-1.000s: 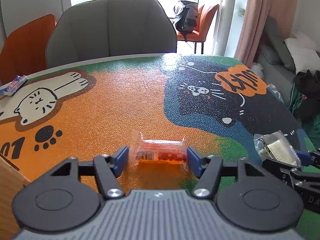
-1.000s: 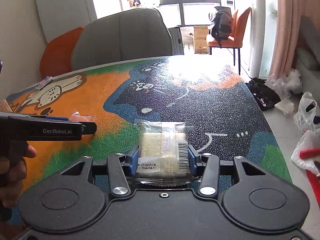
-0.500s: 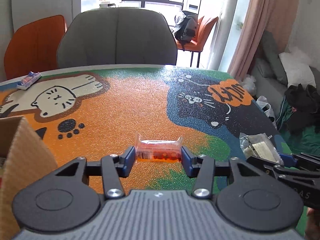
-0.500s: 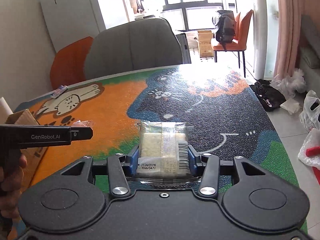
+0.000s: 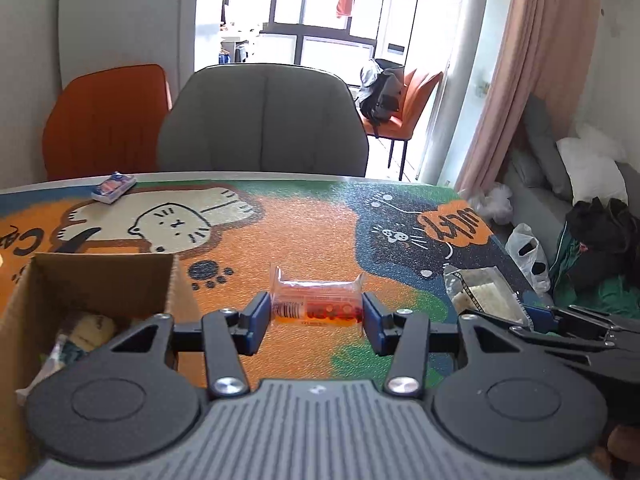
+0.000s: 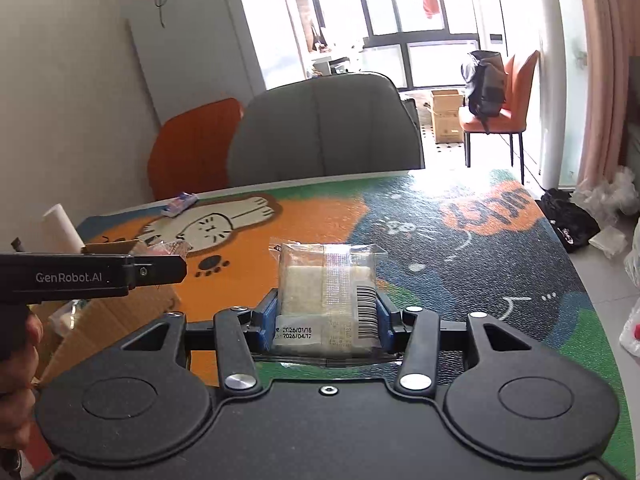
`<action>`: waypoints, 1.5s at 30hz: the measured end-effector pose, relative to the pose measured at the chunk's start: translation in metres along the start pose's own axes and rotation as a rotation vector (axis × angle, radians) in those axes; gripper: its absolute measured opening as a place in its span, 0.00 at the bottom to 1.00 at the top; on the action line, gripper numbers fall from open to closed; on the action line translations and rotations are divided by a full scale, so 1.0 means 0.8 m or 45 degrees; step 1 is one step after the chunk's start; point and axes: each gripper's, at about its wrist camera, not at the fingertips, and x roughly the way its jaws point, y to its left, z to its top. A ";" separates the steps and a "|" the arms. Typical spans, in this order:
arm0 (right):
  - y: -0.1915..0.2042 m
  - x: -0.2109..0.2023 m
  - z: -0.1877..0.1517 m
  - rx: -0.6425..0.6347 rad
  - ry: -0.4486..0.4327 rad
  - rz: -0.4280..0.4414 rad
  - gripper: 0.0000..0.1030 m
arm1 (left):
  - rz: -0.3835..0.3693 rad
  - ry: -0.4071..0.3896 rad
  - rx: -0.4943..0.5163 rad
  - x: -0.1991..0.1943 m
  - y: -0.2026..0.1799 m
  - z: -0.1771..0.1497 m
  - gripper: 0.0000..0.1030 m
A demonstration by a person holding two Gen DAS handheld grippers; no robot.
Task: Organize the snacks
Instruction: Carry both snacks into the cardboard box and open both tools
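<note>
- The left gripper (image 5: 313,318) pinches a small orange snack packet (image 5: 316,302) by its two short ends, blue pads pressed against the crimped seals; the packet hangs clear above the cartoon-cat table mat (image 5: 280,232).
- Its jaws have just been closing in on that packet, and the clear wrapper now bows slightly between the pads.
- The right gripper (image 6: 326,322) is clamped on a clear-wrapped pale cake bar (image 6: 326,288), pads on its long sides near the barcode and date stamp, with most of the bar jutting forward past the fingertips.
- Both snacks look light, so weight should be no trouble; the film looks slick and crinkly, so I judge a packet could slide or twist if the squeeze eases.
- The orange packet seems soft and part air; holding it by the ends works, though a grip across its filled middle would likely be steadier.
- The pale bar looks crumbly; a harder squeeze could crush it, so its firm side faces are the sensible place to hold.
- The open cardboard box (image 5: 100,280) stands just left of the left gripper, with wrapped snacks already in it; it looks like the drop-off spot.
- A small blue-and-red packet (image 5: 114,186) lies near the table's far edge, well apart from both grippers.
</note>
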 end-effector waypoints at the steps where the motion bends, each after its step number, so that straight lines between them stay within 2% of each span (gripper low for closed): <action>1: 0.004 -0.002 0.001 -0.004 -0.003 0.006 0.44 | 0.004 -0.001 -0.006 -0.005 0.005 -0.001 0.47; 8: 0.039 -0.006 0.005 -0.041 -0.012 0.048 0.44 | 0.035 0.000 -0.048 -0.033 0.038 -0.011 0.47; 26: 0.142 0.009 0.010 -0.157 -0.007 0.197 0.44 | 0.200 0.015 -0.190 -0.094 0.152 -0.044 0.47; 36: 0.184 0.024 0.011 -0.202 0.007 0.227 0.44 | 0.216 0.027 -0.246 -0.102 0.196 -0.055 0.49; 40: 0.198 0.033 0.010 -0.220 0.021 0.237 0.44 | 0.195 0.008 -0.289 -0.105 0.206 -0.057 0.60; 45: 0.209 0.042 0.012 -0.236 0.025 0.238 0.44 | 0.197 -0.024 -0.316 -0.112 0.219 -0.054 0.61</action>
